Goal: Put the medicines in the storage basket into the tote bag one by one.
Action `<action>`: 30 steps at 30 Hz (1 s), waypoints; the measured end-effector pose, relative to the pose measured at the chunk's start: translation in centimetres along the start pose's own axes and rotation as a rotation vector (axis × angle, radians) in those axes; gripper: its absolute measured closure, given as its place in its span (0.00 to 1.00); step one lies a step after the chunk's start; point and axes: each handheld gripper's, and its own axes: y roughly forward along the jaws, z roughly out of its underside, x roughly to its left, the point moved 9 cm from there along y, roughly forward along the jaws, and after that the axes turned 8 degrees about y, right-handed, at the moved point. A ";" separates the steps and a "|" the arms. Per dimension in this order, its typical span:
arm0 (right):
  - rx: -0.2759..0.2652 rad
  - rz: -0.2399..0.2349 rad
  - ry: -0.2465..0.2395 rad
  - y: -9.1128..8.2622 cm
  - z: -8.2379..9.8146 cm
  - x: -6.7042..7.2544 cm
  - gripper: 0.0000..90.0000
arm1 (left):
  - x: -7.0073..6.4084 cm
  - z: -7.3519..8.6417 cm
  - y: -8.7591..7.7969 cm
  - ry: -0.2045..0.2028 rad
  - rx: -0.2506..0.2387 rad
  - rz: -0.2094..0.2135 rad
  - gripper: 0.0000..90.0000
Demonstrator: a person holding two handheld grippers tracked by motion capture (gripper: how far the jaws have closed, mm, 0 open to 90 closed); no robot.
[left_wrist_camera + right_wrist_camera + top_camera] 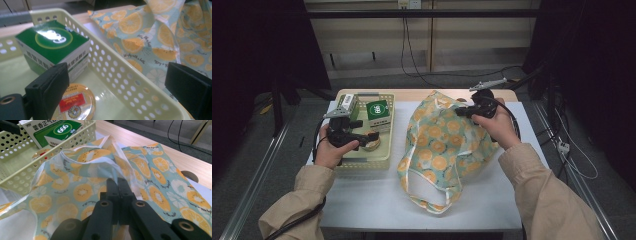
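White bench (377, 195): your right hand-held gripper (460, 112) pinches the orange-print bag (437, 145) mid-frame; your left hand-held gripper (373, 137) gapes over the basket (362, 162).

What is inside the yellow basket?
The basket holds a green box, a second box and a round tin. The left tongs cover part of the tin; anything beneath stays hidden.

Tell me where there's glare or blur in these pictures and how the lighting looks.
High view: the white table is lit, the surroundings nearly black. Left gripper view: glare whitens the logo on the green-topped cardboard box, and the near black fingers look soft. Right gripper view: the orange-slice patterned fabric bag is fairly sharp, the pale yellow perforated plastic basket blurrier.
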 end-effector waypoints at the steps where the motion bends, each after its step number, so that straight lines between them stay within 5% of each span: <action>1: 0.000 0.002 0.000 0.0 0.1 -0.1 1.00 | 0.1 0.1 0.0 -0.007 0.009 0.000 0.06; 10: 0.006 0.000 -0.002 0.1 0.3 0.1 1.00 | -0.8 -2.2 -0.5 0.085 -0.005 0.004 0.06; 16: 0.000 0.004 -0.003 -0.1 0.3 0.0 1.00 | 0.3 -3.7 -0.1 0.111 -0.023 -0.015 0.06; 23: 0.000 0.007 0.002 0.0 0.5 -0.1 1.00 | 1.8 -2.0 2.0 0.149 0.056 -0.049 0.07; 30: 0.002 0.008 0.002 0.1 0.8 -0.3 1.00 | 2.9 0.0 3.3 0.126 0.114 -0.066 0.08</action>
